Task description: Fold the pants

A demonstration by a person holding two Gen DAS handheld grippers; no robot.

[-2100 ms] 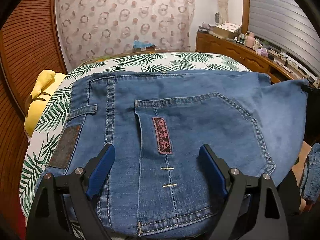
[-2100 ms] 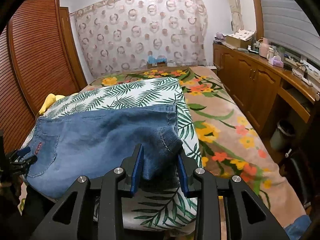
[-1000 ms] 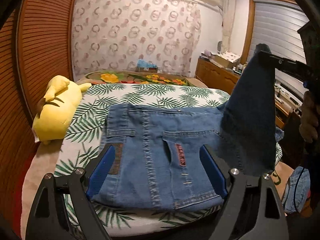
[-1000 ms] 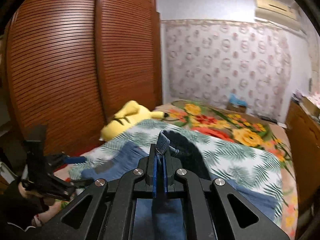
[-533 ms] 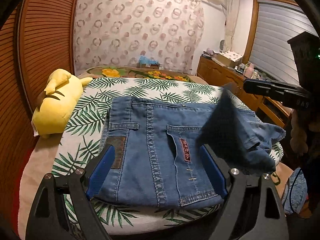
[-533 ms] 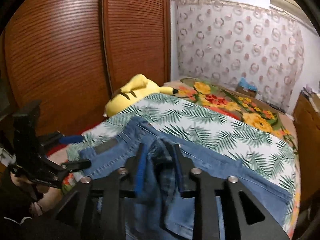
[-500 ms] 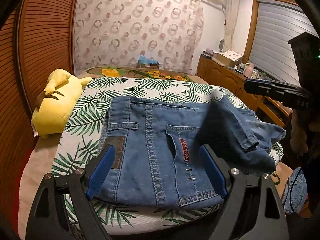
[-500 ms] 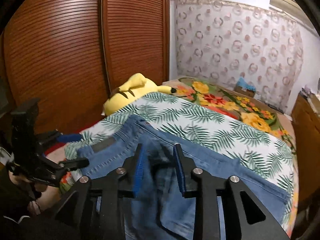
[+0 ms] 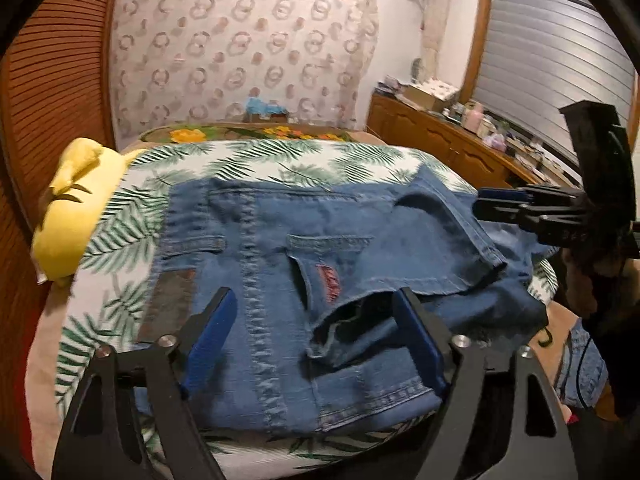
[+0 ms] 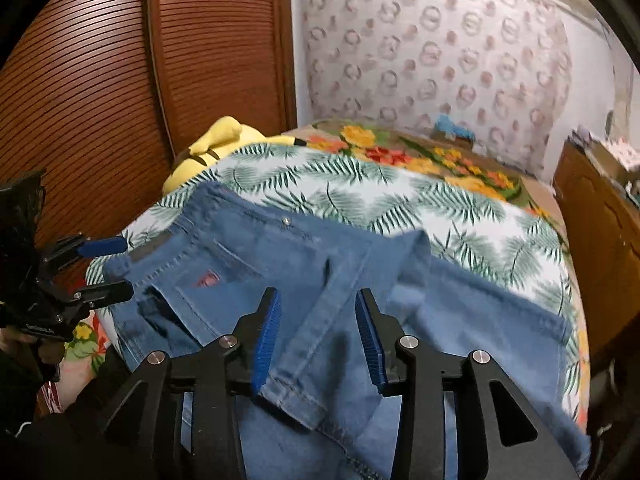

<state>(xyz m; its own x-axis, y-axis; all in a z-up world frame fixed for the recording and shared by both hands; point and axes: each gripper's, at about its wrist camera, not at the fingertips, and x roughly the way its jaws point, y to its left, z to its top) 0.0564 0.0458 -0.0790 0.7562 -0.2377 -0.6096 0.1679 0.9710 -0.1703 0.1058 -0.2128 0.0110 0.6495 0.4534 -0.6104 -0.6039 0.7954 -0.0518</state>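
Blue denim pants [image 9: 280, 280] lie on a palm-leaf sheet [image 9: 256, 160] on the bed, seat side up, with a back pocket and red tab showing. A leg [image 9: 440, 240] is folded back over the seat and lies loose. My left gripper [image 9: 316, 332] is open and empty, just above the waistband end. My right gripper [image 10: 318, 336] is open above the folded leg [image 10: 320, 344], holding nothing. Each gripper shows in the other's view, the right one [image 9: 500, 204] and the left one [image 10: 104, 268].
A yellow plush toy [image 9: 68, 216] lies at the bed's left side by the brown slatted wardrobe [image 10: 100, 80]. A wooden cabinet [image 9: 440, 148] with clutter runs along the right wall. More denim [image 9: 580, 364] lies on the floor at the right.
My right gripper carried the leg end up and over the seat, opened and dropped it. The leg now lies folded on the pants. My left gripper moved a little closer.
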